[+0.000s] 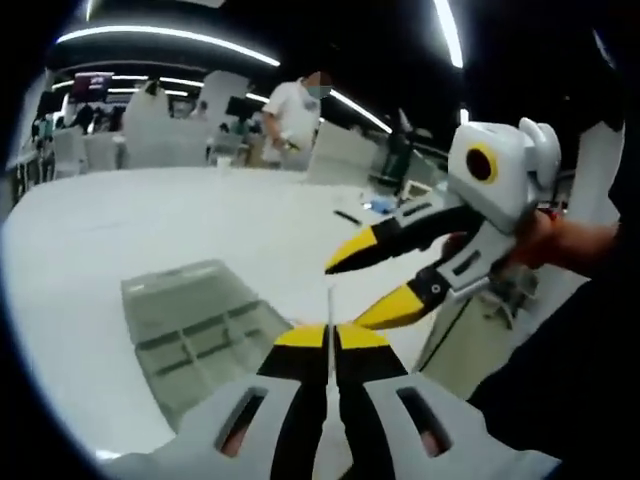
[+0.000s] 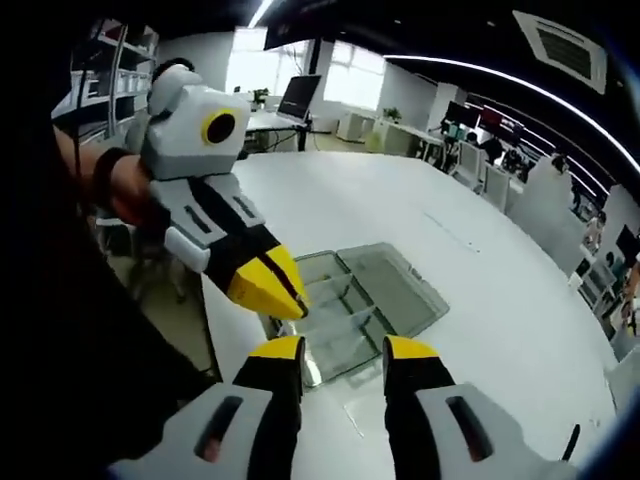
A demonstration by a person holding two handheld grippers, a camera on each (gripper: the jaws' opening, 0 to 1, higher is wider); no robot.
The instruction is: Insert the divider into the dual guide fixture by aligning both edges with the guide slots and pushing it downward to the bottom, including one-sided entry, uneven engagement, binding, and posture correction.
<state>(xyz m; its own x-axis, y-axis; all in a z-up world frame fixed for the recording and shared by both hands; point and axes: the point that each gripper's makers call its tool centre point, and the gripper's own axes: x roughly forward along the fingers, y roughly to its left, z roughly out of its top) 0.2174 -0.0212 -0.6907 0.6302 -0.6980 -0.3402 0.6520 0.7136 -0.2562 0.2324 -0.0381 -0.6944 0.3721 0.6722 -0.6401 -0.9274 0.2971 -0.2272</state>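
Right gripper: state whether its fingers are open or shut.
Open. The right gripper shows white table between its yellow-tipped fingers, nothing held.

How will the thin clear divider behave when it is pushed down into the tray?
The divider looks very thin, so it probably flexes. Held edge-on in the shut left tongs, it may tilt easily. The clear fixture seems light plastic and may slide on the smooth white table.
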